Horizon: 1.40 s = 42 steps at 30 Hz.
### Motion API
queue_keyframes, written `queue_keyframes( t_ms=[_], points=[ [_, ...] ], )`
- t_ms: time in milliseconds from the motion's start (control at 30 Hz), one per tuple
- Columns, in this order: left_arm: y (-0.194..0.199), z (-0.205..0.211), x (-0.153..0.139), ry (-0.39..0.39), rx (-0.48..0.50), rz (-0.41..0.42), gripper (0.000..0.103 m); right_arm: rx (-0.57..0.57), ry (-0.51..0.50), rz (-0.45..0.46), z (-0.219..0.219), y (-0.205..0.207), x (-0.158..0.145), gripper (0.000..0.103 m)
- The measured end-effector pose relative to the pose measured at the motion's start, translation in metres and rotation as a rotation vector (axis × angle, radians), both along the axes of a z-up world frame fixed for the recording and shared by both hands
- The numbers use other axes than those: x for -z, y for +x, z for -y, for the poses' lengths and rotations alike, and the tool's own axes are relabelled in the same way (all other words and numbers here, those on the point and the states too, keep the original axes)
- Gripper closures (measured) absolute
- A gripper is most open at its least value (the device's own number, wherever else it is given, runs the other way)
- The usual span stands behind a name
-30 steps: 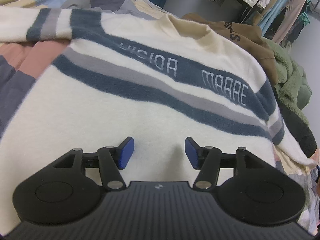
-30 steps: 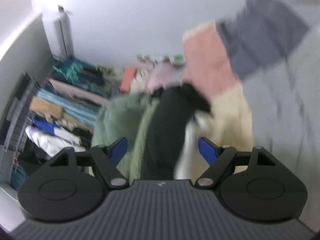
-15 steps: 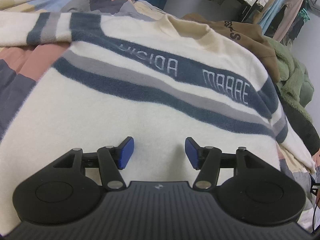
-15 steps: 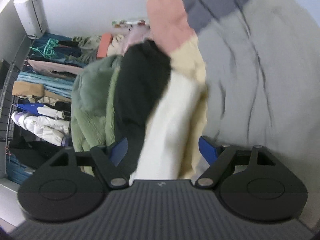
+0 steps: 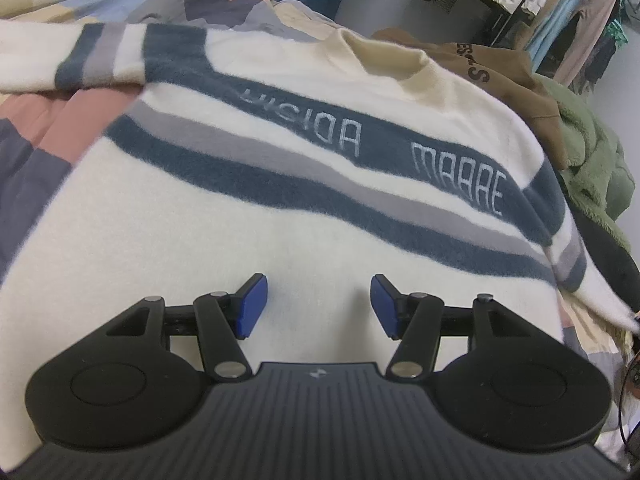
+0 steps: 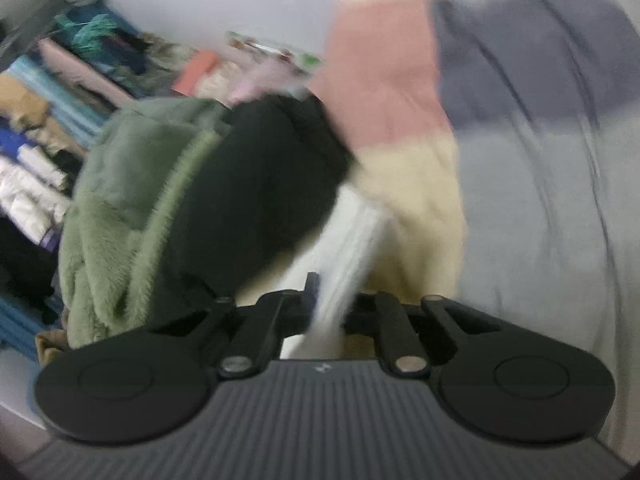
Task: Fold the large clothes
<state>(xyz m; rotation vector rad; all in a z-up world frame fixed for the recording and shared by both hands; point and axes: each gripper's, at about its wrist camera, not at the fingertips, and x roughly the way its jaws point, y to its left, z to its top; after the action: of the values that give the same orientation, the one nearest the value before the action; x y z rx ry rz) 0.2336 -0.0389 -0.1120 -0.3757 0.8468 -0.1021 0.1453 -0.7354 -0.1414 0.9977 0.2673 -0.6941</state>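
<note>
A cream sweater with navy and grey stripes lies flat under the wide-spread left gripper. Only the blurred right view shows the right gripper pinching its white sleeve.

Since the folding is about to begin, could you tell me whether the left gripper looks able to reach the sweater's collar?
Probably yes: the left gripper is open above the sweater, and nothing lies between it and the collar at the far edge.

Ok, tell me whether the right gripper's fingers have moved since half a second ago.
Yes. The right gripper has closed: its fingers, wide apart earlier, now pinch the white sleeve beside the black garment.
</note>
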Motion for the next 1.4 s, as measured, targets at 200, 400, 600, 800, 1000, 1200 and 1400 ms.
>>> queue_keyframes(
  t_ms=[200,400,600,800,1000,1200,1400],
  points=[
    [0.006,-0.007,-0.004,0.017,-0.002,-0.005,0.040,-0.056,-0.164,0.048,0.000,0.011,-0.052,0.093],
    [0.000,-0.010,-0.014,0.003,-0.004,0.008,0.040,-0.194,-0.344,0.125,-0.041,0.024,-0.127,0.093],
    [-0.023,-0.031,-0.041,-0.064,-0.034,0.079,0.040,-0.385,-0.471,0.222,-0.124,0.039,-0.208,0.093],
    [-0.041,-0.057,-0.061,-0.100,-0.053,0.136,0.040,-0.654,-0.607,0.285,-0.249,0.054,-0.273,0.093],
    [-0.052,-0.087,-0.074,-0.155,-0.077,0.183,0.040,-0.939,-0.714,0.305,-0.387,0.045,-0.284,0.093],
    [-0.057,-0.120,-0.080,-0.222,-0.096,0.215,0.040,-1.164,-0.747,0.280,-0.499,0.026,-0.252,0.092],
    [-0.060,-0.147,-0.075,-0.286,-0.169,0.215,0.040,-1.329,-0.721,0.183,-0.574,0.016,-0.185,0.091]
  ],
)
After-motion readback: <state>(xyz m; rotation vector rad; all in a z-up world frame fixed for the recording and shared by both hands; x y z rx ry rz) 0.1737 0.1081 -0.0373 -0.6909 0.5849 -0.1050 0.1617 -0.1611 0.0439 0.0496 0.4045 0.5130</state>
